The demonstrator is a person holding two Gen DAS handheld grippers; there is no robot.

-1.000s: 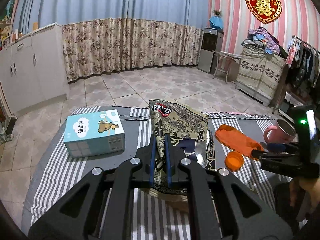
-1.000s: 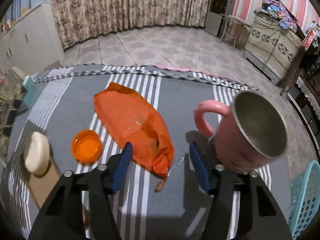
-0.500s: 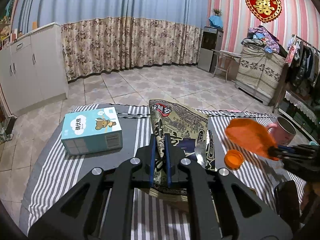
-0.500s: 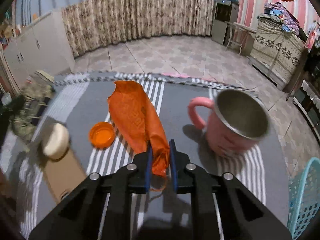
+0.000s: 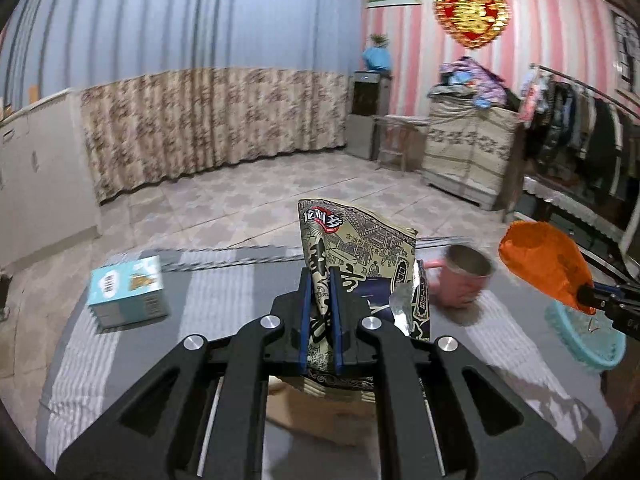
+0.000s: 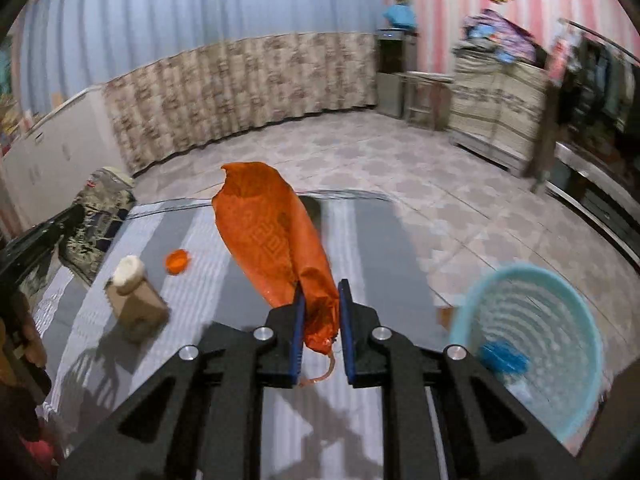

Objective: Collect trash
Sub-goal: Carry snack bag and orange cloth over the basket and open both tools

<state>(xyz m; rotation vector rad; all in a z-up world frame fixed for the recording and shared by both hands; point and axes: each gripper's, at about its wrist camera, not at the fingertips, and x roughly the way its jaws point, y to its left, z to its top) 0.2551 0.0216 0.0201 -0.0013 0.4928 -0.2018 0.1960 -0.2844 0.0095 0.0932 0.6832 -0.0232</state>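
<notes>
Lifted off the table since a second ago, the orange bag (image 6: 276, 240) hangs clamped in the right gripper (image 6: 320, 332) near the blue basket (image 6: 532, 344). The left gripper (image 5: 320, 320) pinches the snack packet (image 5: 356, 248). Releasing too soon could drop the limp bag outside the rim.

A lived-in home room

Floral curtains (image 5: 216, 120) hang along a tiled floor (image 5: 248, 200); a red double-happiness heart (image 5: 472, 14) decorates the pink striped wall, clothes (image 5: 580, 120) crowd a rail, and a striped cloth covers the table (image 6: 360, 240).
</notes>
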